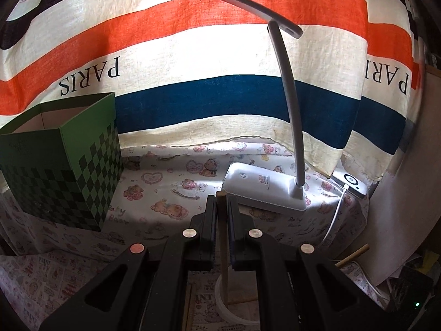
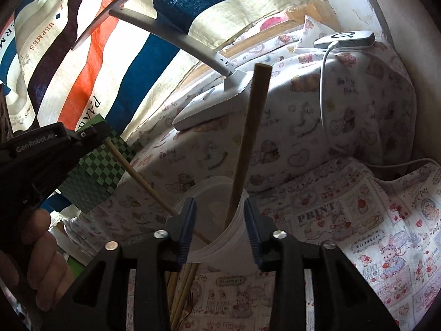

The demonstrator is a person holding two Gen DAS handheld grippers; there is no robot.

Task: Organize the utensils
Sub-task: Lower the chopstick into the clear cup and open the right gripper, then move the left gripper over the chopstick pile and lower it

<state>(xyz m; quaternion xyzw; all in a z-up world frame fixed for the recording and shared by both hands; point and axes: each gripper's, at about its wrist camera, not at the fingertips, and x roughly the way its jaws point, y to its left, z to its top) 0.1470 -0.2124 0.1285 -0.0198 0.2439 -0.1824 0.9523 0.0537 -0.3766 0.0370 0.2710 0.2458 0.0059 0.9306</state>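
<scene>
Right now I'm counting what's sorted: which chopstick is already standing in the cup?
The thicker chopstick leaning in the cup; the thinner chopstick is still gripped by the left claw.

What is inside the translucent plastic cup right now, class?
Inside the translucent plastic cup one wooden chopstick stands leaning. The left gripper lowers a second chopstick toward it. The cup's bottom is hidden by the right gripper.
</scene>
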